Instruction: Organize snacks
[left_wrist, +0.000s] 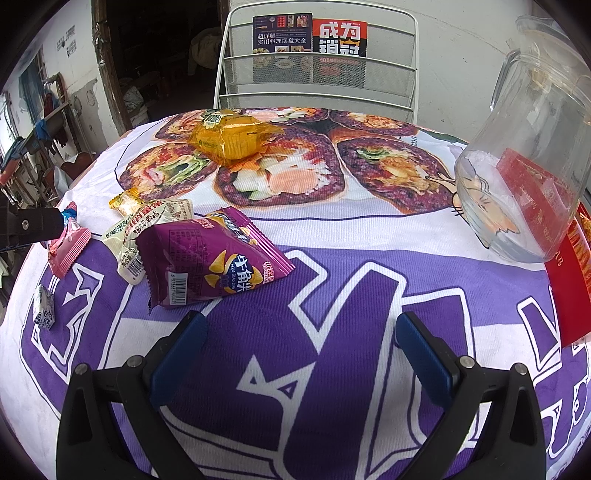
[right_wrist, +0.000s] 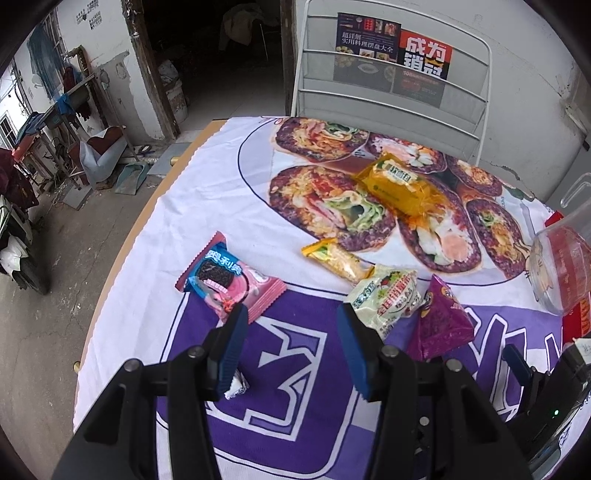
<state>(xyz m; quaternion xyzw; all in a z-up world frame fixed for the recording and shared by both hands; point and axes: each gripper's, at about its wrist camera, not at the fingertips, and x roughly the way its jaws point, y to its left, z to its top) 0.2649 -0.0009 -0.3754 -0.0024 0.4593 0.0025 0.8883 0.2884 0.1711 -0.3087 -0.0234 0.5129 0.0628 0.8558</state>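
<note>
Snacks: crinkly purple triangular packet (left_wrist: 218, 258), glossy orange pouch (left_wrist: 231, 136), clear pitcher (left_wrist: 524, 162)

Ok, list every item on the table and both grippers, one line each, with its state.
left gripper: open, holding nothing
right gripper: open, holding nothing
purple chip bag: sealed, lying flat
pink cookie pack: sealed, lying flat
white-green packet: sealed, lying beside the purple bag
yellow bread pack: sealed, apart from the others
small yellow bar: wrapped, lying flat
clear jar: tilted, holds no snacks
</note>
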